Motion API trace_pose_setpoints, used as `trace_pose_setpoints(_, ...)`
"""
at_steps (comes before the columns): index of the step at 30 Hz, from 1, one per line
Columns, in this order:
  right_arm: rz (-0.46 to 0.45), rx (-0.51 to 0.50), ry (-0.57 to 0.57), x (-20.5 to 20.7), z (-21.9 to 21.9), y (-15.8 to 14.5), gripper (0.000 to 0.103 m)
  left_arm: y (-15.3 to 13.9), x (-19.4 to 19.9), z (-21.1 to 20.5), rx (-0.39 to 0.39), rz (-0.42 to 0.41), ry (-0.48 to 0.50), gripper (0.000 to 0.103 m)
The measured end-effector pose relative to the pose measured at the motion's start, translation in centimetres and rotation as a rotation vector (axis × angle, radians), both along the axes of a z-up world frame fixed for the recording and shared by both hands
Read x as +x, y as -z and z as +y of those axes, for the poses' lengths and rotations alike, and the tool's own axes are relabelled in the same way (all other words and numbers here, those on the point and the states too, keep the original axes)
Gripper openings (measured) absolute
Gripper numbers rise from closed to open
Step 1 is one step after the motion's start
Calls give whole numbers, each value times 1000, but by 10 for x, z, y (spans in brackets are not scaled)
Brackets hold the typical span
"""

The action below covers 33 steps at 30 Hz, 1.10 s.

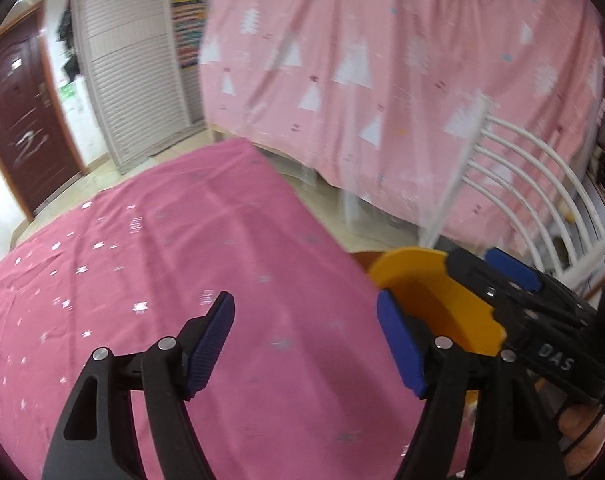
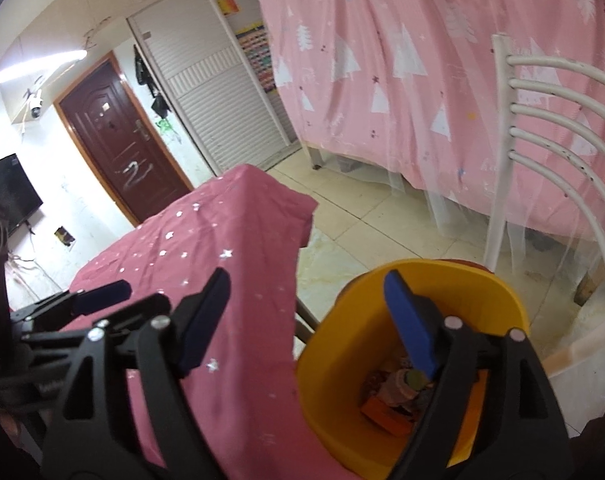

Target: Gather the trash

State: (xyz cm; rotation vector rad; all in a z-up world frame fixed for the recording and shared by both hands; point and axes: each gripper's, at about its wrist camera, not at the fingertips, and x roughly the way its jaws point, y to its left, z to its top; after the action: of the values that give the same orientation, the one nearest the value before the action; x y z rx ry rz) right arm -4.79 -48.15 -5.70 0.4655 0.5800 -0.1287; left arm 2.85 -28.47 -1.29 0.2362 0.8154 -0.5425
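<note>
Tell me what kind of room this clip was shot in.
Most likely a lived-in home room, perhaps a bedroom: a cloth-covered table, a pink patterned drape hung across furniture, a louvred wardrobe and a dark entry door.

Bin (image 2: 382, 360): on floor, right of the surface (image 2: 222, 280); trash (image 2: 394, 400) inside. Chair (image 2: 542, 152) behind bin; door (image 2: 122, 140) beyond the surface.
</note>
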Motion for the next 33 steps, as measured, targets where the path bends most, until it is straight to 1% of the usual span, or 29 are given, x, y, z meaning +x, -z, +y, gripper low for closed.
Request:
trace_pose_setpoints(5,-11,-14,-35,9,17,-4,81,-3,7,29,-21,-18,-67,71)
trace_pose_setpoints(8,-22,-23,-57,13,27,-7,88,-4,9,48,-31,-35,-116,73)
trace_pose_setpoints(18,-39,-50,-164,33,77,-17,96,-3,19,117,-50,-85,-281,76)
trace_pose_setpoints(22,-43,-58,-200,42,96,-19,97,-4,22,142,-49,-105,-332,77)
trace_pose_setpoints(27,-49,-73,-252,50,120,-22,97,-7,23,169,-28,-158,-391,78)
trace_pose_setpoints(33,-70,-107,-316,57,149,-29,97,-7,33,207,-41,-144,-471,80)
